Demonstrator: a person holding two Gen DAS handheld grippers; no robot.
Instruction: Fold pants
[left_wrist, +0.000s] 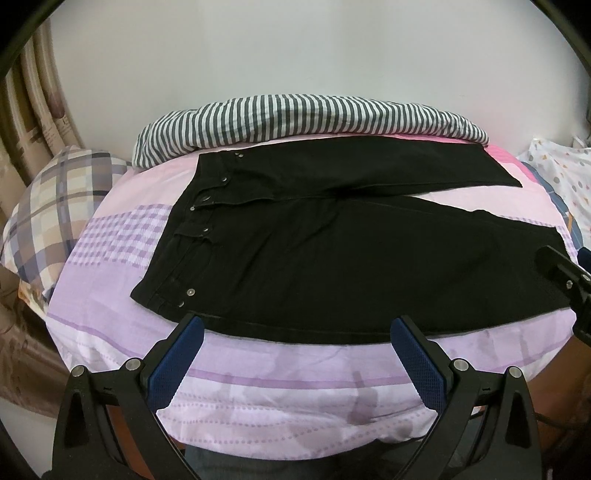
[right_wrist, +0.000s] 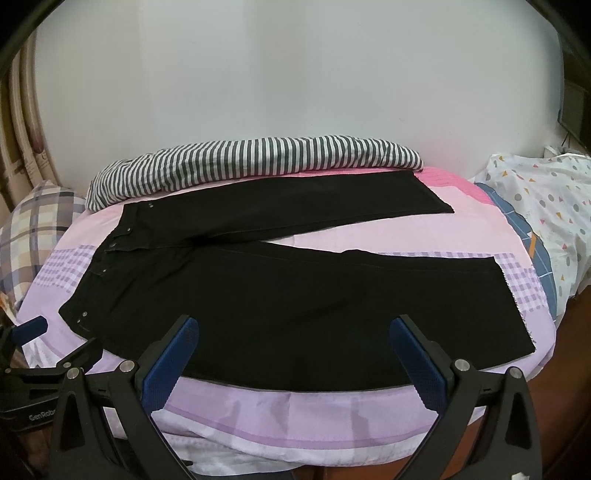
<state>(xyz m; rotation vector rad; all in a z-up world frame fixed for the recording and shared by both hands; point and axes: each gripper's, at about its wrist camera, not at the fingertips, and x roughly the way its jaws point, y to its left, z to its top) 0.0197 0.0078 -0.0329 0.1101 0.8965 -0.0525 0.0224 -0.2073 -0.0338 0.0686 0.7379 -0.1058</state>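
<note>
Black pants (left_wrist: 332, 258) lie flat on a pink and purple bed sheet (left_wrist: 295, 376), waistband to the left and both legs spread to the right in a narrow V. My left gripper (left_wrist: 297, 325) is open at the near edge of the pants by the hip, holding nothing. In the right wrist view the same pants (right_wrist: 295, 302) fill the middle, and my right gripper (right_wrist: 295, 325) is open over the near leg, also empty. Each gripper shows in the other's view: the right gripper (left_wrist: 567, 262) at the near hem, the left gripper (right_wrist: 61, 338) by the waistband corner.
A grey and white striped blanket (left_wrist: 295, 118) is bunched along the wall behind the pants. A plaid pillow (left_wrist: 55, 206) lies at the left, and a white patterned cloth (right_wrist: 535, 206) at the right. The bed's near edge drops off below my grippers.
</note>
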